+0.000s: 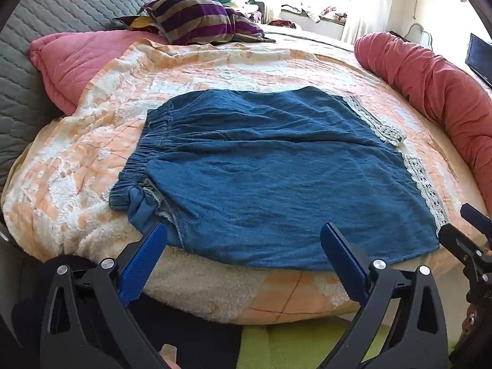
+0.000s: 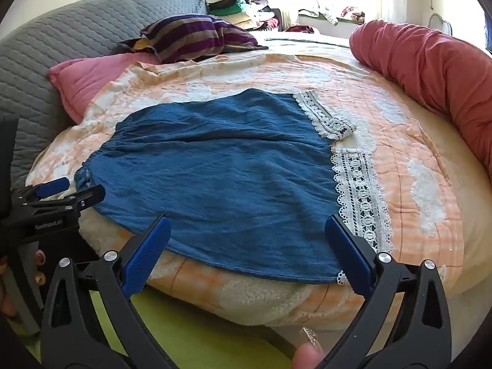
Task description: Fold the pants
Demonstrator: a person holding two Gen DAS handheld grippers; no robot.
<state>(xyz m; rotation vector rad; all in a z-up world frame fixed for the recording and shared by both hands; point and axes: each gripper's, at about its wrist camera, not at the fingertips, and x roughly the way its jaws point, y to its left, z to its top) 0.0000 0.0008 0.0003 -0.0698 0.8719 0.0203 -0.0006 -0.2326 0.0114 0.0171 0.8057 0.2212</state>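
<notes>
Reading seemingly "GenRobot.AI" (small print), left gripper (image 2: 66, 192) and right gripper (image 2: 246, 240) gape above pants (image 2: 215, 166).

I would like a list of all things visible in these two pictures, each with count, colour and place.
pants: one, blue with white lace hems, flat on the quilt
quilt: one, peach and white, covers the bed
pink pillow: one, far left
striped cushion: one, purple and tan, far side
red bolster: one, right edge
grey headboard: one, left
clothes pile: mixed colours, back
left claw: black, blue pads, open, near the waistband
right claw: same, open, near the hems
</notes>
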